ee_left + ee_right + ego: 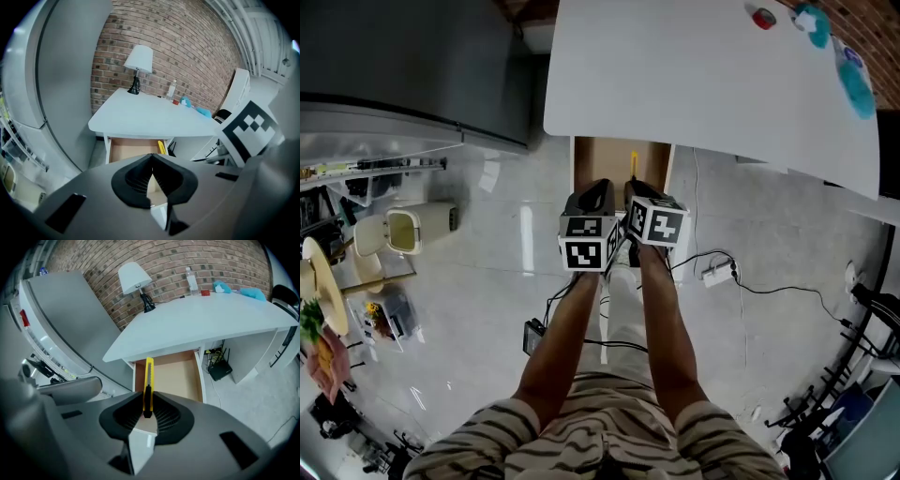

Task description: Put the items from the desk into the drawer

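Note:
A yellow utility knife (148, 380) sticks out forward from my right gripper (148, 399), which is shut on its lower end. The knife (633, 161) hangs over the open wooden drawer (600, 159) under the white desk (694, 75); the drawer (176, 376) looks bare inside. Close beside it on the left, my left gripper (598, 194) is shut and holds nothing; its jaws (151, 157) meet at the tips, facing the drawer (129, 150). At the desk's far right lie a small red item (763, 18) and a teal cloth (858, 89), near a clear bottle (190, 281).
A white lamp (132, 277) stands at the desk's back left by the brick wall. A tall grey cabinet (412, 66) flanks the desk on the left. A power strip (717, 272) with cables lies on the floor; a black router (219, 369) sits under the desk.

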Motion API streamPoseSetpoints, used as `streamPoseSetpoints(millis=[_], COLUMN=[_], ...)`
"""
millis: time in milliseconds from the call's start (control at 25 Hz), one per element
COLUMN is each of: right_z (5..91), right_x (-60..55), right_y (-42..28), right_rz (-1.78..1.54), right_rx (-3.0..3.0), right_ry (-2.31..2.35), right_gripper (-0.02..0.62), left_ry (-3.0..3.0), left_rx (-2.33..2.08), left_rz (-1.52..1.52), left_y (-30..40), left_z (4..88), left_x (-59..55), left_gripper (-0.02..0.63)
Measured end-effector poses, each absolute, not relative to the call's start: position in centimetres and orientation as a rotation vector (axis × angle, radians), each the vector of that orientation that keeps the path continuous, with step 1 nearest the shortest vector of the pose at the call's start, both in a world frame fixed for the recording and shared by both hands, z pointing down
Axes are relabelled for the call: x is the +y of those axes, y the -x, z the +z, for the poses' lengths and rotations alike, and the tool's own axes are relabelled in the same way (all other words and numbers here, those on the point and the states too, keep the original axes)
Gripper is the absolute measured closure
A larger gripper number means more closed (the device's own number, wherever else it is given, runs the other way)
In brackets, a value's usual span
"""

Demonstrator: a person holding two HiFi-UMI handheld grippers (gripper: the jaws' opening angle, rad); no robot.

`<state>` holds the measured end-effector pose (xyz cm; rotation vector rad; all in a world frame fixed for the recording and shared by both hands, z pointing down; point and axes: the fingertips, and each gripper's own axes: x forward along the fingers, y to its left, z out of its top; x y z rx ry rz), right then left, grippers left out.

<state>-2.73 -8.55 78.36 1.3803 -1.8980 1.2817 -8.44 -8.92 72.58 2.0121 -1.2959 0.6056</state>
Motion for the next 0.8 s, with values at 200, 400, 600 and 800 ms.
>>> streamPoseSetpoints(millis=[200,400,600,800], right_z=[81.0,83.5,85.6,87.2], right_x=[-8.9,-9.2,-9.5,-9.6], right_y=[2.3,1.9,2.0,2.5], right_rz=[1.298,1.331,1.338,1.351], right_rx=[-1.852,-1.812,-1.804,-1.816], right_ry=[-1.393,-1.400,-1.381,-1.373], right_gripper=[0.523,0.523,0.523,0.523], left_ry=[-2.003,-1.992,-1.985,-1.980], left_rx=[-1.286,-1.277,-1.282,-1.293], left_rz=[0.618,0.629,0.624,0.615], left_y=[8.6,8.6,8.6,8.9], left_z=[73.9,75.0,75.7,76.1], left_x=[-8.6,-8.3,-8.4,-8.5], left_gripper=[0.600,0.600,0.600,0.600])
